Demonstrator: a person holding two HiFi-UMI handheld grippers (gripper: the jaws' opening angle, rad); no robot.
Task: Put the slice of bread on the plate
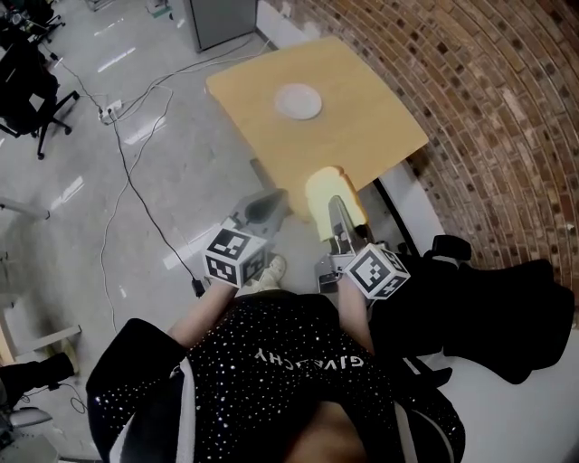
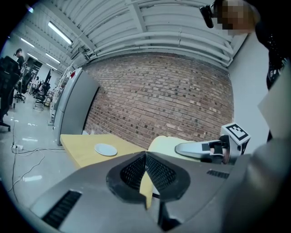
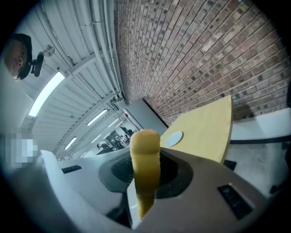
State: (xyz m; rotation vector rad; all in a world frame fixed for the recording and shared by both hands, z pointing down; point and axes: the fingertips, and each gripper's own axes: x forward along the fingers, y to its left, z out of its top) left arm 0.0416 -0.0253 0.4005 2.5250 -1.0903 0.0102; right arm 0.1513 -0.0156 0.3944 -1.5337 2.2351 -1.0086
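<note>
A yellow slice of bread (image 1: pixel 333 192) stands upright in my right gripper (image 1: pixel 337 206), which is shut on it in the air short of the table's near edge. In the right gripper view the slice of bread (image 3: pixel 145 154) shows edge-on between the pads of the right gripper (image 3: pixel 144 169). A small white plate (image 1: pixel 298 101) lies on the far part of the wooden table (image 1: pixel 371 127), ahead of both grippers. My left gripper (image 1: pixel 277 199) hangs beside the bread on its left, jaws together with nothing held. From the left gripper (image 2: pixel 145 159) the plate (image 2: pixel 105 149) and the bread (image 2: pixel 164 144) are visible.
A brick wall (image 1: pixel 479 90) runs along the table's right side. A grey cabinet (image 1: pixel 222 18) stands beyond the table. Cables and a power strip (image 1: pixel 109 112) lie on the floor at left, near an office chair (image 1: pixel 32 90). A black bundle (image 1: pixel 507 307) sits at my right.
</note>
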